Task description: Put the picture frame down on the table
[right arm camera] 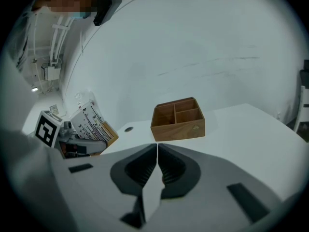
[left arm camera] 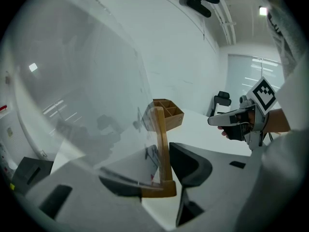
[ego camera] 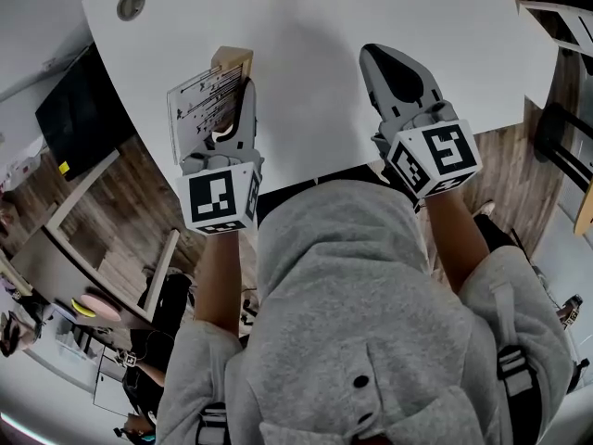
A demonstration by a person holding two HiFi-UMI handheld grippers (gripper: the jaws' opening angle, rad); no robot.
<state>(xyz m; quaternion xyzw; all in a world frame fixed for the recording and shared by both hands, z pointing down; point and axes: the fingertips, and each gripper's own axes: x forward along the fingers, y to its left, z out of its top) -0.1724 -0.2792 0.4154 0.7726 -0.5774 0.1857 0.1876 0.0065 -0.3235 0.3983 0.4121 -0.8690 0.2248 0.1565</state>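
Note:
The picture frame [ego camera: 206,93] has a light wooden rim and a clear pane over a printed sheet. My left gripper [ego camera: 233,105] is shut on its lower edge and holds it on edge over the near left part of the white table [ego camera: 315,72]. In the left gripper view the wooden rim [left arm camera: 161,144] runs up between the jaws of the left gripper [left arm camera: 161,170], and the pane covers the left jaw. Whether the frame touches the table I cannot tell. My right gripper [ego camera: 378,58] hangs over the table to the right, its jaws shut together on nothing [right arm camera: 157,151].
A wooden box with compartments [right arm camera: 177,119] stands farther back on the table. A round cable hole [ego camera: 131,4] sits near the table's far left corner. A dark screen [ego camera: 79,109] stands off the table's left edge, over wooden floor [ego camera: 120,221].

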